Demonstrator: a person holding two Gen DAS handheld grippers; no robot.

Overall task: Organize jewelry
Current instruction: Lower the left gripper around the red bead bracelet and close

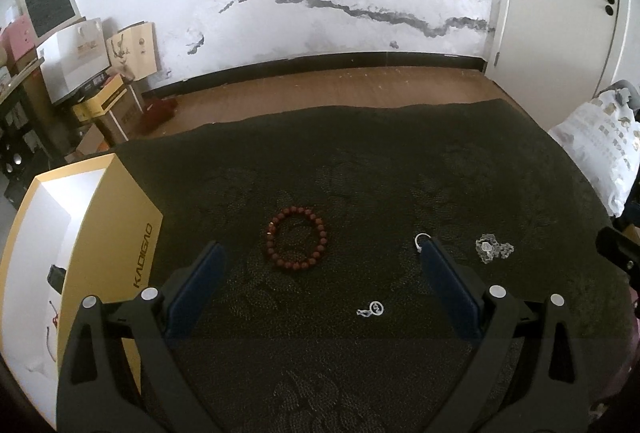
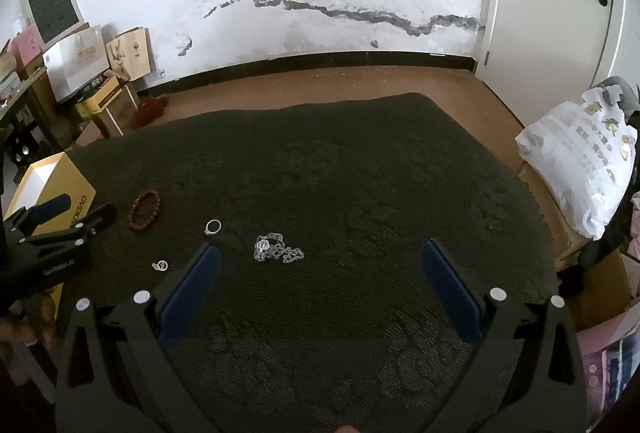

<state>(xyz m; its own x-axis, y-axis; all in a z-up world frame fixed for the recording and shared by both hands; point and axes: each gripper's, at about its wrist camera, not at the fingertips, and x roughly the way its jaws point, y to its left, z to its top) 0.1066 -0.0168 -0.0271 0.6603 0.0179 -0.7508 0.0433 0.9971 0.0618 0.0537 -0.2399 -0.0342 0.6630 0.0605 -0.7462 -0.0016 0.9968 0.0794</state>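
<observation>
- Risking a fumble: the ring [image 1: 422, 240] and small charm [image 1: 372, 309] lie flat on the nubby dark cloth [image 1: 360, 161], so my pads may snag fabric or slip off.
- I have the left gripper [image 1: 322, 253] spread wide, empty; the red bead bracelet [image 1: 296, 237] sits centre frame, between its fingertips, yellow box [image 1: 120, 217] lower left.
- My right gripper [image 2: 320, 253] also gapes empty; the silver chain [image 2: 276, 248] lies left of centre, near its left finger.

The yellow box [image 1: 116, 233] carries the brand text "KADIGAO" on its side wall. Print on the white bag [image 2: 580, 169] is illegible.
</observation>
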